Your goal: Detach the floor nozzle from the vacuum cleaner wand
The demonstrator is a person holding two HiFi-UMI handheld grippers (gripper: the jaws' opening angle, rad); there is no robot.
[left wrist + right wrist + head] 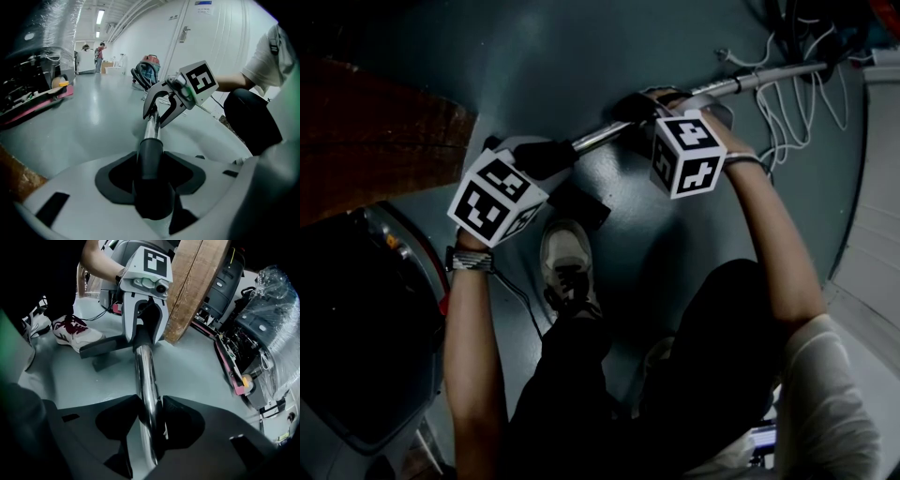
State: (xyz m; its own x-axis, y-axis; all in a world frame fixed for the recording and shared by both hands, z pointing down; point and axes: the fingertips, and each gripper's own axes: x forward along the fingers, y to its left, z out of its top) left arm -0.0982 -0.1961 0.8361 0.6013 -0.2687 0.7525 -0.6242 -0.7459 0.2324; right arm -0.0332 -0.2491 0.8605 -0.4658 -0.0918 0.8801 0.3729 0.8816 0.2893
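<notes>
A chrome wand (741,86) slants across the grey floor to a black collar (546,156), below which lies the black floor nozzle (579,206). My left gripper (539,159) is shut on that black collar (150,157), its white jaws pressing both sides. Farther up, my right gripper (673,105) is shut on the chrome wand (146,376), dark pads tight on the tube. In the right gripper view the left gripper (143,333) shows ahead, with the floor nozzle (105,347) on the floor behind it. The left gripper view shows the right gripper (161,110) clamped on the wand (150,126).
The person's shoe (567,258) rests at the nozzle's edge. A wooden board (375,131) leans at the left, with a dark machine (356,319) below it. White cables (787,103) lie near the wand's far end. A red vacuum body (149,68) stands far off.
</notes>
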